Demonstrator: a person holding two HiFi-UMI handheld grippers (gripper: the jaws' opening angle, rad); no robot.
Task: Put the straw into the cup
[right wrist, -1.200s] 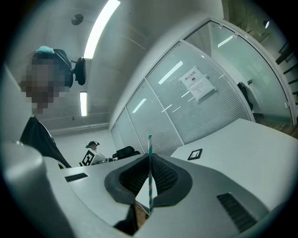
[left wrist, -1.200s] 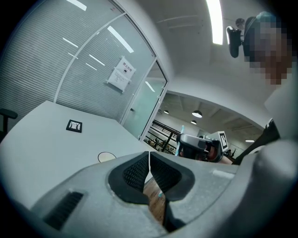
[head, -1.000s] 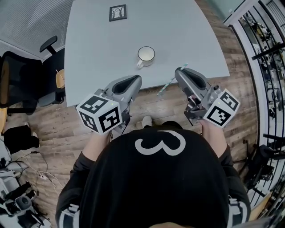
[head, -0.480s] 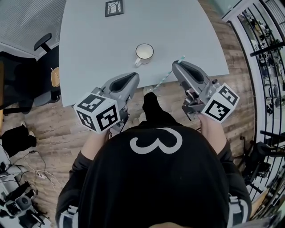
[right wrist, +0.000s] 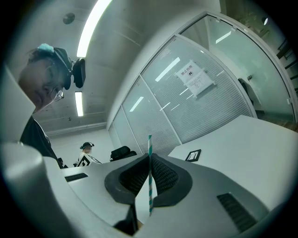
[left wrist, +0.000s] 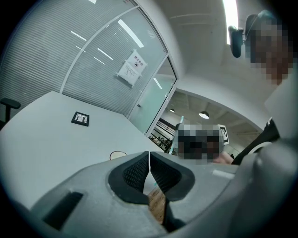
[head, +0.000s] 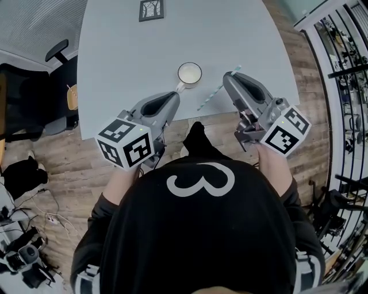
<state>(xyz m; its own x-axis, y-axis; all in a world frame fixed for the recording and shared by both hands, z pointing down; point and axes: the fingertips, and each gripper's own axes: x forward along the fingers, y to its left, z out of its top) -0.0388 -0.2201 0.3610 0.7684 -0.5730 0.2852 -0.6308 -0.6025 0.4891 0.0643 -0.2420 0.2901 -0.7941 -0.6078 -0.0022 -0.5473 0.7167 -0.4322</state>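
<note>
Noted white cup [head: 189, 73] upright on grey table [head: 126, 51], near the front edge, handle turned toward the person. Found right gripper [head: 232, 78] just right of cup, over the table edge, pads [right wrist: 164, 174] pinched on teal-and-white striped straw [head: 213, 95]. Saw straw slanting from the jaw tips back toward the person, lower end right of cup and nearer the person than cup. Apart from cup, not inside it. Checked right gripper view: straw clamped upright between the closed jaws, top sticking out past the tips. Found left gripper [head: 171, 97] on the person's side of cup and left of it, tips close to the handle; could not tell whether touching. Checked left gripper view: pads [left wrist: 135, 169] pressed together, nothing gripped, cup rim visible just beyond the tips. Spotted small framed picture [head: 151, 10] flat on table, well beyond cup, toward the far side.
</note>
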